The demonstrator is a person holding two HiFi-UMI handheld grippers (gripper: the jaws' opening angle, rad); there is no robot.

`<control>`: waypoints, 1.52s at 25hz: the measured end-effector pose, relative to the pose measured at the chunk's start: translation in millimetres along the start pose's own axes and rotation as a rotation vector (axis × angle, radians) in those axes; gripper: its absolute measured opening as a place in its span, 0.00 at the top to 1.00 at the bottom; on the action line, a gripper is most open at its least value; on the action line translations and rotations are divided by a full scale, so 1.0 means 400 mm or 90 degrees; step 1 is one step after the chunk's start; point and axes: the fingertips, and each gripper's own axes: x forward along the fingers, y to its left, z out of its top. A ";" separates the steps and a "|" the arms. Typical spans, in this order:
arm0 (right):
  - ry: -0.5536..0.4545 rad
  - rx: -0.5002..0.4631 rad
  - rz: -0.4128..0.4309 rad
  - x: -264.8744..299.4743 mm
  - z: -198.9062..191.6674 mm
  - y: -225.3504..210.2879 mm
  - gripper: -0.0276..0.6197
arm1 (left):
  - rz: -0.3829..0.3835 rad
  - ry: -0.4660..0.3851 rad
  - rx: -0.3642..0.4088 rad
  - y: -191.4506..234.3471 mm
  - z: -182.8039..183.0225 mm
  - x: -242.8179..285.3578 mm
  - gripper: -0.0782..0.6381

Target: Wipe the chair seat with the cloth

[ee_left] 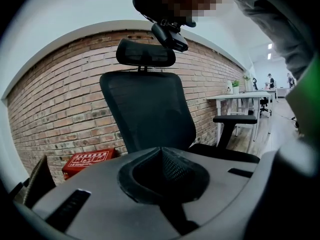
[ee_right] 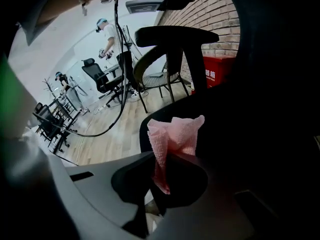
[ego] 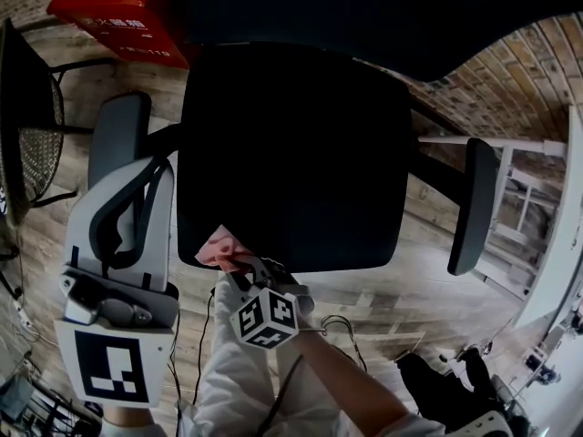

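Cloth, head view: one pink cloth [ego: 219, 247], pinched at the tips of the right gripper [ego: 239, 264], at the near corner of the chair seat [ego: 301, 144]; contact with the seat not clear.
Seat, head view: one, dark, straight ahead of the right gripper.
Armrests, head view: two; grey armrest [ego: 118, 135] just beyond the left gripper [ego: 127, 185], far armrest [ego: 478, 203] well off to the right gripper's right.
Red box [ego: 118, 7]: one, far ahead of the left gripper.
Left gripper view: left gripper [ee_left: 162, 170] pressed together, nothing between the jaws; one backrest [ee_left: 147, 114] ahead, one headrest [ee_left: 145, 54] above it, same red box [ee_left: 90, 161] low to the left by the brick wall [ee_left: 60, 109].
Right gripper view: right gripper [ee_right: 165, 174] clamped on the cloth [ee_right: 175, 136], a crumpled fold standing past the tips; dark seat [ee_right: 260, 144] to the right; second chair [ee_right: 155, 71] ahead.
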 end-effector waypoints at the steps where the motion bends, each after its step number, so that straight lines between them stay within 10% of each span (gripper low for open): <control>1: 0.007 0.003 -0.003 -0.008 -0.023 -0.002 0.86 | -0.005 -0.001 0.001 -0.010 0.003 0.005 0.87; 26: 0.092 0.223 -0.293 -0.415 -0.556 -0.303 0.86 | -0.089 -0.015 0.048 -0.241 0.101 0.096 0.87; 38: 0.098 0.275 -0.351 -0.547 -0.638 -0.367 0.86 | -0.096 -0.020 0.056 -0.285 0.164 0.099 0.87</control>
